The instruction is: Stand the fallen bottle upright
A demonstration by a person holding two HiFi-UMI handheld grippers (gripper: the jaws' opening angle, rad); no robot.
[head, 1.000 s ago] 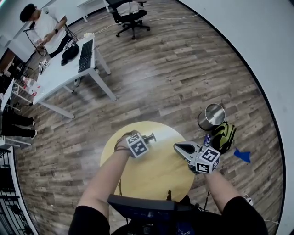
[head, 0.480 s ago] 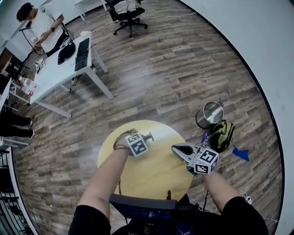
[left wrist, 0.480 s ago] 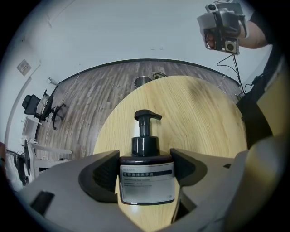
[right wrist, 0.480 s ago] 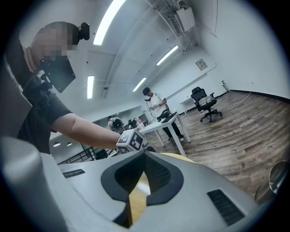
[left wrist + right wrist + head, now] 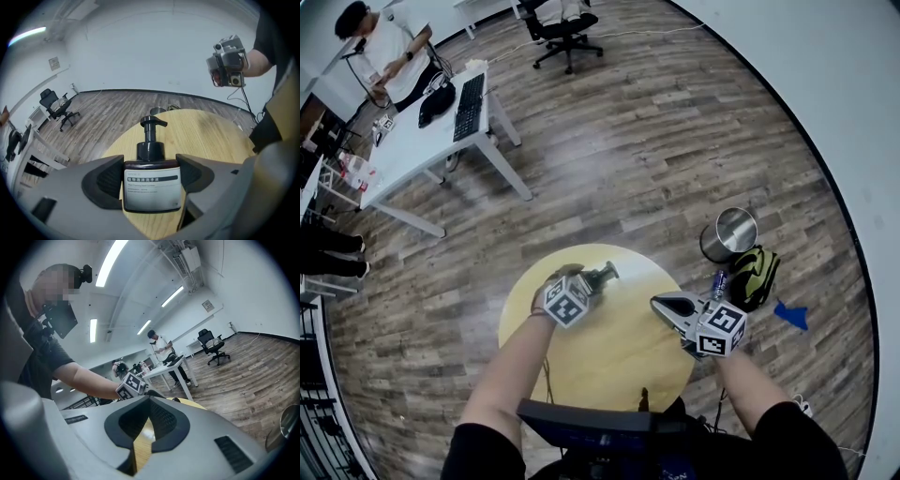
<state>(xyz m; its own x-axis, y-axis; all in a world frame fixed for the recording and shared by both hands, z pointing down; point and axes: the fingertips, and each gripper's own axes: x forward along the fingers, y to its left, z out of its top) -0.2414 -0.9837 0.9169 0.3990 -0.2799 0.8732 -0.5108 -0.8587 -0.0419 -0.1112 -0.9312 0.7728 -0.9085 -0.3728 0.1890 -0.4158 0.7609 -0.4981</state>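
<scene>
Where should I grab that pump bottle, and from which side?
Grip the wide body of the pump bottle, coming from its base end, jaws across its width, as the left gripper has it. The thin pump neck likely gives poor hold.

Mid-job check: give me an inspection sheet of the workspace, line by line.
Surface: round yellow table; only the bottle over it.
Job's things: bottle held with its pump pointing away along the tongs, not standing yet.
Clutter: nothing seen on the table; bin and bag on the floor beside it.
Grippers: left tongs shut on the bottle; right tongs shut, empty, at the table's right edge.
Cables: cord hanging from the right gripper; cable on the floor by the chair.
Surroundings: desk with a person at it.
</scene>
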